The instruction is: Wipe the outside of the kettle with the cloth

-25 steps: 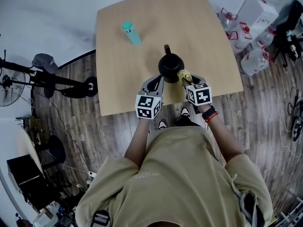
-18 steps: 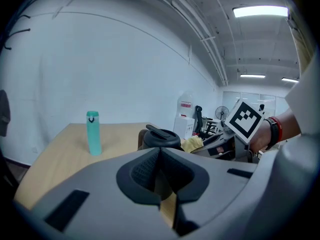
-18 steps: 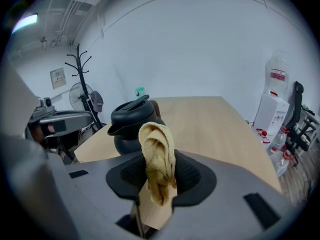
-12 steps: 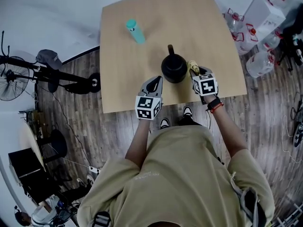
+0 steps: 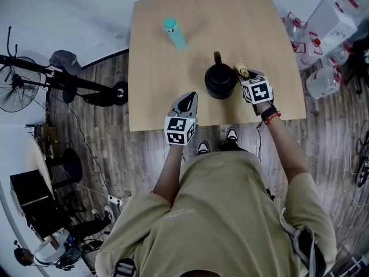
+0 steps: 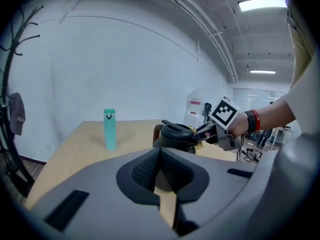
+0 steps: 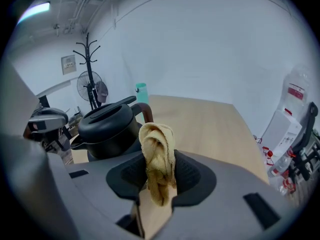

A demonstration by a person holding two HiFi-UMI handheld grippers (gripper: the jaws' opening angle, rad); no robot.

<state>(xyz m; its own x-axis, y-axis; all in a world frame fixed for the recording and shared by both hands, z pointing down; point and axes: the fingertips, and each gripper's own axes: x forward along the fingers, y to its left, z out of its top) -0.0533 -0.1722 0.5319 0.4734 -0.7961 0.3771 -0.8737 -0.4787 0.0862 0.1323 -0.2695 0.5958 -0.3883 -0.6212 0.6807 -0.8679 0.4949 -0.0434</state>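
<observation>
A black kettle (image 5: 220,81) with a brown handle stands on the wooden table (image 5: 173,85), near its front edge. My right gripper (image 5: 243,75) sits at the kettle's right side, shut on a bunched yellow cloth (image 5: 240,70). In the right gripper view the cloth (image 7: 157,144) sticks up between the jaws, just right of the kettle (image 7: 107,126); whether it touches the kettle I cannot tell. My left gripper (image 5: 187,100) hovers over the front edge, left of the kettle and apart from it, shut and empty. The left gripper view shows the kettle (image 6: 175,134) straight ahead.
A teal bottle (image 5: 174,32) stands upright at the table's far left. Water jugs and a white box (image 5: 331,16) crowd the floor to the right. A fan (image 5: 14,103) and a black stand (image 5: 86,88) are on the left.
My right gripper has carried the cloth from the kettle's near side round to its right side. The left gripper has stayed by the front edge.
</observation>
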